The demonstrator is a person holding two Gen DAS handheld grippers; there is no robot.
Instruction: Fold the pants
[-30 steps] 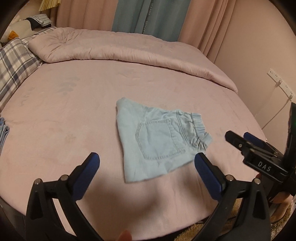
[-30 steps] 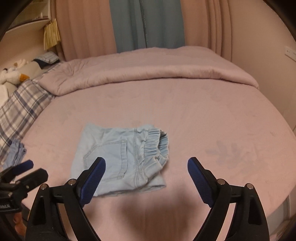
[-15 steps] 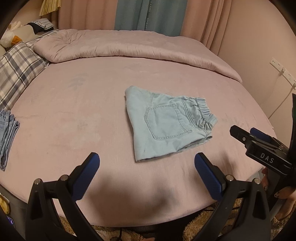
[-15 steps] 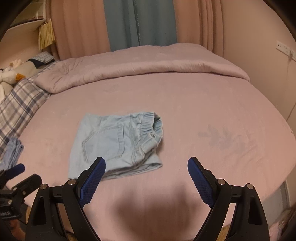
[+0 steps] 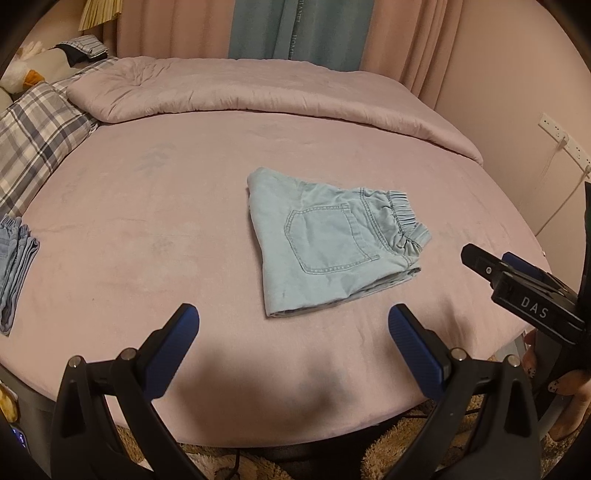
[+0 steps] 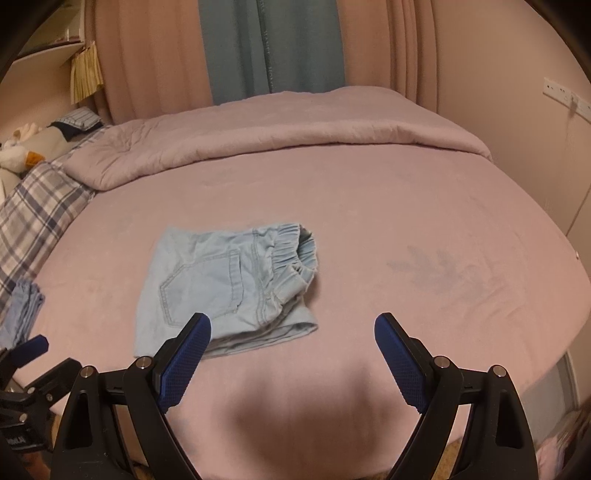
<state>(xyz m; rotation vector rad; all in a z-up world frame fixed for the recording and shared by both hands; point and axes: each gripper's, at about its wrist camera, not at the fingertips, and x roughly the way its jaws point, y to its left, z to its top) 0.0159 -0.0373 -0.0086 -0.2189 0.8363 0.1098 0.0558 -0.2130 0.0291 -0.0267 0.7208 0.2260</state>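
Legible text is limited. In the left wrist view, the right gripper (image 5: 480, 258) carries white capital letters "DAS" on the side of its black body. The teal curtain (image 5: 295, 29) bears a vertical line of pale lettering along one fold; the characters are too small and distorted to read with confidence. In the right wrist view, the left gripper (image 6: 29, 354) shows a small white label at the frame's lower left, not legible.

Left claw (image 5: 293, 325), right claw (image 6: 291, 334) agape, empty.
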